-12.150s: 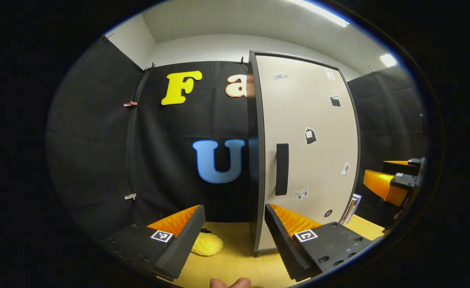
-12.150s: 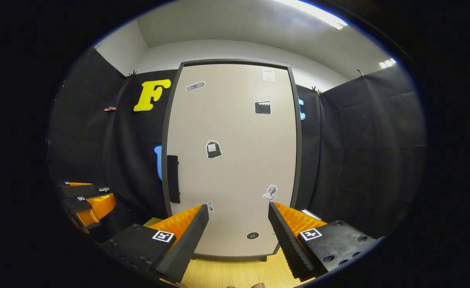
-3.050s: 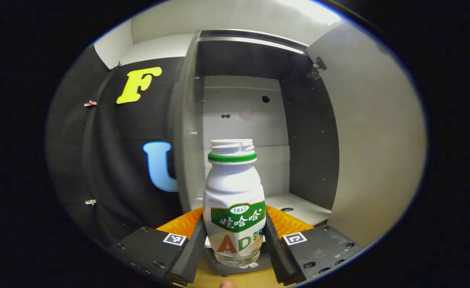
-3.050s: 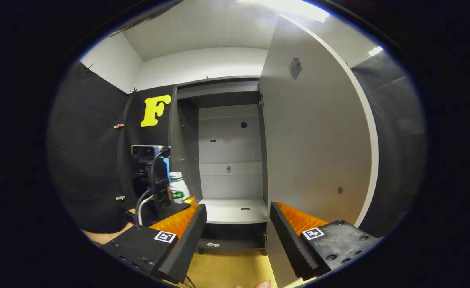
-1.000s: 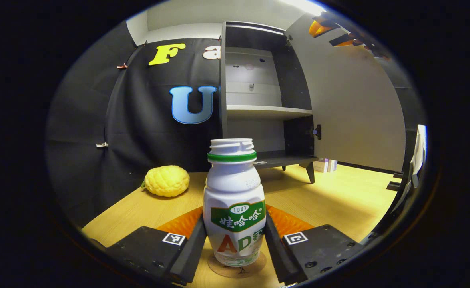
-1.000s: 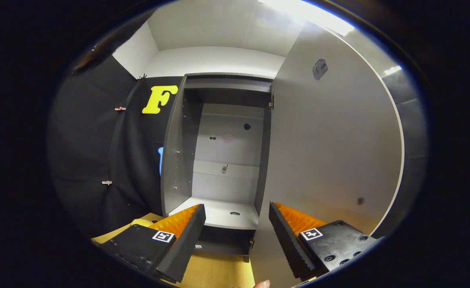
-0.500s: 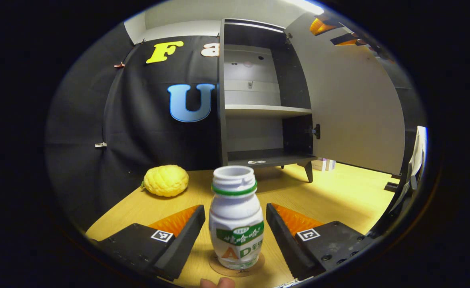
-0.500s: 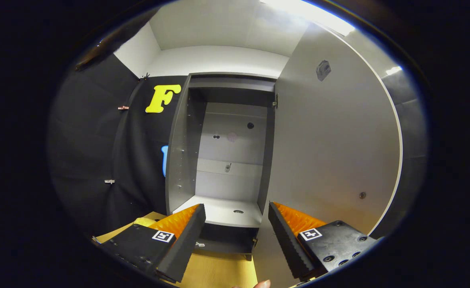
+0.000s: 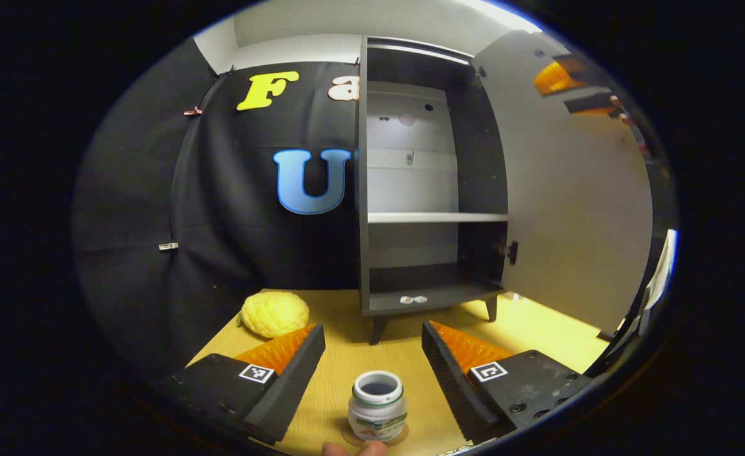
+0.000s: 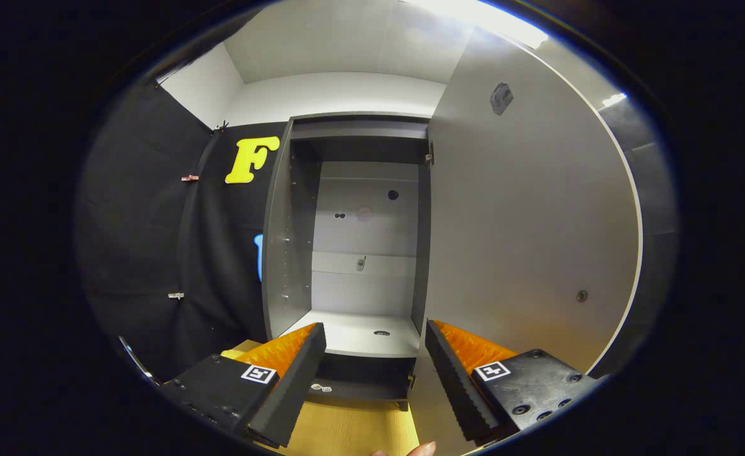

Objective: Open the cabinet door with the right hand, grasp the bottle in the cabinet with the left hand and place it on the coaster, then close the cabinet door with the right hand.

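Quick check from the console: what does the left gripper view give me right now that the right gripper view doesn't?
Left gripper view: the bottle upright on the coaster, between the open left gripper fingers and untouched, plus a yellow fruit. Right gripper view: the open right gripper facing the shelf. Both: the open cabinet door and the wooden table.

The left gripper view looks from above the wooden table (image 9: 537, 323), well back from the open grey cabinet (image 9: 432, 218). The right gripper view sits close, facing its interior (image 10: 360, 253). Both share cabinet and door (image 10: 524, 234).
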`<state>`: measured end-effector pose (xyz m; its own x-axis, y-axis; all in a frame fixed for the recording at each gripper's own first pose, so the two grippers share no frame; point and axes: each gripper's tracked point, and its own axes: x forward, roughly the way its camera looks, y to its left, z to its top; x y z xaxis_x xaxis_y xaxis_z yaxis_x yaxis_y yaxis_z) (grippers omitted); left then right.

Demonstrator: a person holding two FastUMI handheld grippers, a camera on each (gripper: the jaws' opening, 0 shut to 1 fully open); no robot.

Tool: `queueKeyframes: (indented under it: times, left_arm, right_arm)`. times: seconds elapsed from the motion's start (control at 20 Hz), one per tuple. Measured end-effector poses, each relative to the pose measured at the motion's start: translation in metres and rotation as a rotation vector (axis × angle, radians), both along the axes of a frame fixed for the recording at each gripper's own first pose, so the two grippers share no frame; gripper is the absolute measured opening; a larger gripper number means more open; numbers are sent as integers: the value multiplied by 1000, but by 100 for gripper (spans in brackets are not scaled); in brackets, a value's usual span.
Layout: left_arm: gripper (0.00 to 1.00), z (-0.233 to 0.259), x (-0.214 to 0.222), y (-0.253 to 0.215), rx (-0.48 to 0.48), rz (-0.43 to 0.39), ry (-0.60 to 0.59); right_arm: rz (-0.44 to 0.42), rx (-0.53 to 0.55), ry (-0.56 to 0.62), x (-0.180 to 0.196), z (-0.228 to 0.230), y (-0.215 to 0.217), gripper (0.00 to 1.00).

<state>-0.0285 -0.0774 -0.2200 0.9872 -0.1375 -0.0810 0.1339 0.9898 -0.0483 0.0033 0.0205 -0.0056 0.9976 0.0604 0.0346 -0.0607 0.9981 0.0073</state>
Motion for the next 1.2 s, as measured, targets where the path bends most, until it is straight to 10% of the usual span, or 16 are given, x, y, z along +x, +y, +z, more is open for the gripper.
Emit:
queueKeyframes:
  times: [0.7,1.2]
  left_arm:
    - [96,160,17,0,-33,67,8]
    - [96,184,36,-32,-28,-16,-16]
  right_arm:
    - [3,66,37,-20,2,-11,98]
    - [29,141,57,-93,16,-57,97]
